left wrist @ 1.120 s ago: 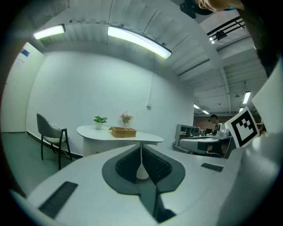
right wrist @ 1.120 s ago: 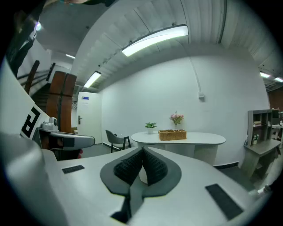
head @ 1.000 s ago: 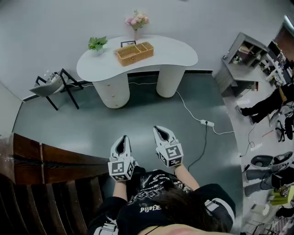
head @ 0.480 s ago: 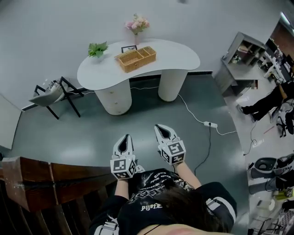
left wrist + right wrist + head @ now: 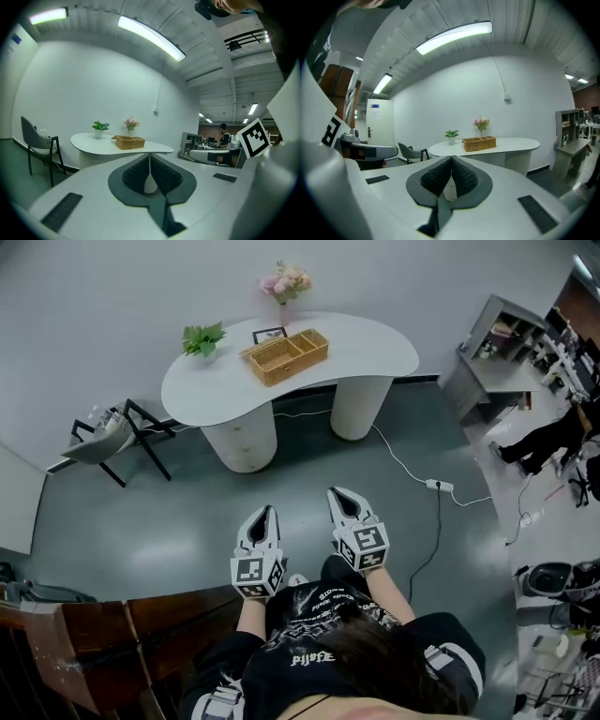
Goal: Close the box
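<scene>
A wicker box with divided compartments stands on a white curved table across the room; it also shows as a wicker box in the left gripper view and a wicker box in the right gripper view. My left gripper and right gripper are held side by side in front of the person, well short of the table, both pointing toward it. Both are shut with nothing between the jaws.
On the table stand a small green plant, a vase of pink flowers and a picture frame. A chair is left of the table. A cable with a power strip runs over the grey floor. Wooden stairs lie at lower left, shelves at right.
The person has walked forward off the wooden stairs onto the floor, carrying both shut grippers closer to the table. The table and box look larger in both gripper views.
</scene>
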Demonstrator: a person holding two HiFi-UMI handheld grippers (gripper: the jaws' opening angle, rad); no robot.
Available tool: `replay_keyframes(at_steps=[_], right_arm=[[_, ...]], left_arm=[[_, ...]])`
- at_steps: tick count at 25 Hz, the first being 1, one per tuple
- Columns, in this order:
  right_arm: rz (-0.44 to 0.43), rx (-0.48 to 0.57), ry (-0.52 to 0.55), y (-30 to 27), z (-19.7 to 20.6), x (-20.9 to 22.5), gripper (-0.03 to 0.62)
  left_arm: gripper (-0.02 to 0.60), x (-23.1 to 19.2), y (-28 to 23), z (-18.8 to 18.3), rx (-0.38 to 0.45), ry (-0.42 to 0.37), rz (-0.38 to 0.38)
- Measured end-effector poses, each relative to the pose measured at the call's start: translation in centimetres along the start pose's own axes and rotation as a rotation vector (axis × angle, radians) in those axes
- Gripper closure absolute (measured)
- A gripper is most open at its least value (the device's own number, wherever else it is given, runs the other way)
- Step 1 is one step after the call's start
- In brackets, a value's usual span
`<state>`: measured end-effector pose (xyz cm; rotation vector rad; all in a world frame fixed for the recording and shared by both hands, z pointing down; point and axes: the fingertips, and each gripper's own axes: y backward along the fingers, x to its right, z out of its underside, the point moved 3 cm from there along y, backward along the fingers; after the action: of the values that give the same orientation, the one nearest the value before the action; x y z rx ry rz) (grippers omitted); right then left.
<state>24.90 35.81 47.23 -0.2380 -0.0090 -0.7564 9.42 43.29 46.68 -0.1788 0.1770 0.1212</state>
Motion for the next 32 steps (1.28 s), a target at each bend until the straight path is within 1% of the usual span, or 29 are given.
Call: replay_keyframes(at_steps=[3, 7, 12, 14, 16, 19, 22, 25, 28, 30, 32], right_arm=[[0.006, -0.006, 0.001, -1.0, 0.1, 0.3, 0.569], [-0.018, -0.008, 0.004, -2.4, 0.2, 0.5, 0.569], [-0.090, 0.015, -0.029, -6.0, -0.2, 1.5, 0.569], [-0.107, 0.008, -0.018, -7.9, -0.4, 2.2, 0.569], [-0.117, -0.008, 0.005, -9.7, -0.7, 3.1, 0.569], [-0.143, -0.022, -0.017, -12.2, -1.0, 4.7, 0.569], [-0.165, -0.028, -0.039, -14.7, -1.4, 6.6, 0.569], [-0.172, -0.026, -0.040, -16.9, -2.2, 8.6, 0.569], [-0.177, -0.026, -0.033, -18.9, -3.0, 10.6, 0.569], [-0.164, -0.012, -0.026, -20.3, -3.8, 12.2, 0.569], [-0.162, 0.007, -0.027, -21.8, -4.6, 13.9, 0.569]], left_arm=[[0.552, -0.7, -0.7, 0.2, -0.002, 0.007, -0.002], [0.552, -0.9, -1.2, 0.8, -0.010, -0.004, -0.011], [0.552, -3.1, -2.9, 0.5, 0.011, 0.007, -0.085], [0.552, -4.4, -4.0, 0.2, 0.012, 0.012, -0.121], [0.552, -5.2, -5.5, 0.2, -0.007, 0.032, -0.145], [0.552, -5.7, -8.2, 0.8, -0.042, 0.075, -0.159], [0.552, -5.6, -11.1, 0.3, -0.055, 0.066, -0.157], [0.552, -5.7, -13.9, -0.6, -0.051, 0.053, -0.163], [0.552, -5.8, -16.3, -1.7, -0.023, 0.070, -0.181], [0.552, -5.9, -18.1, -2.4, -0.006, 0.073, -0.197], [0.552, -6.1, -20.1, -2.7, -0.007, 0.056, -0.221]])
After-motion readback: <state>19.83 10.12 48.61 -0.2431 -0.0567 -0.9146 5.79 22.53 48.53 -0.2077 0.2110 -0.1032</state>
